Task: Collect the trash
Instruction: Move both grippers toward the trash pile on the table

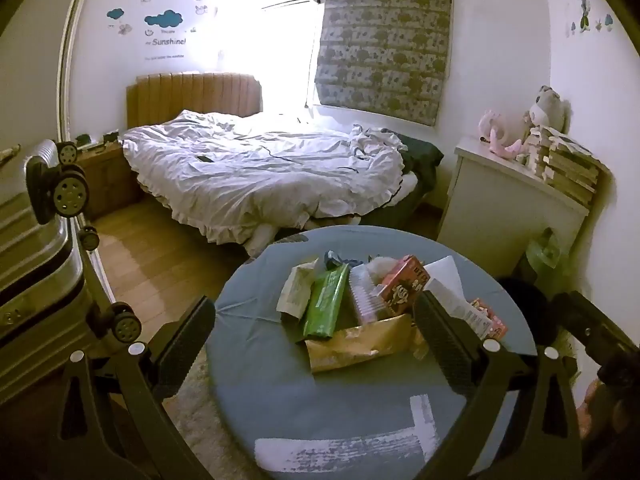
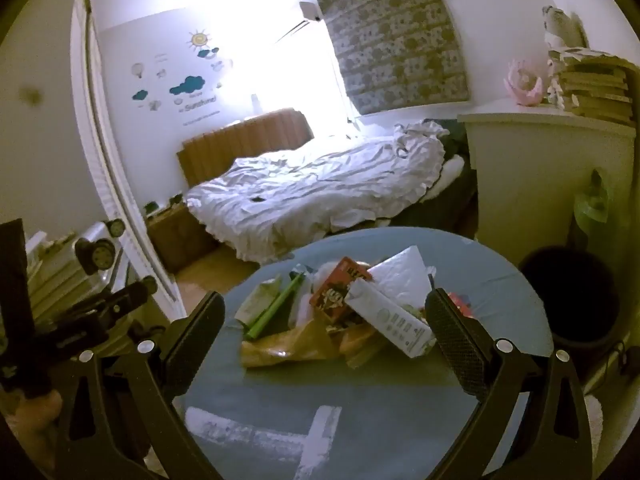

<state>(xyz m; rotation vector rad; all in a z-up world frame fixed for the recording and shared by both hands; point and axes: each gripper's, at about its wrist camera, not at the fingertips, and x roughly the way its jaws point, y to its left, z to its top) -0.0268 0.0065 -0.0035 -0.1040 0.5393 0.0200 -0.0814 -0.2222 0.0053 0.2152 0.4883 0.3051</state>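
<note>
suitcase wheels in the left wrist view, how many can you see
4 suitcase wheels: top one, a large one below it, a small one, the lowest. Others may be hidden behind the case.

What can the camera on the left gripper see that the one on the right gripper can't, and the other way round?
Only the left view shows the pink plush toy's whole body on the white cabinet. Only the right view shows the whole dark round bin beside the round blue table. Both show the red carton in the litter pile, the unmade white bed, and open fingers.
</note>
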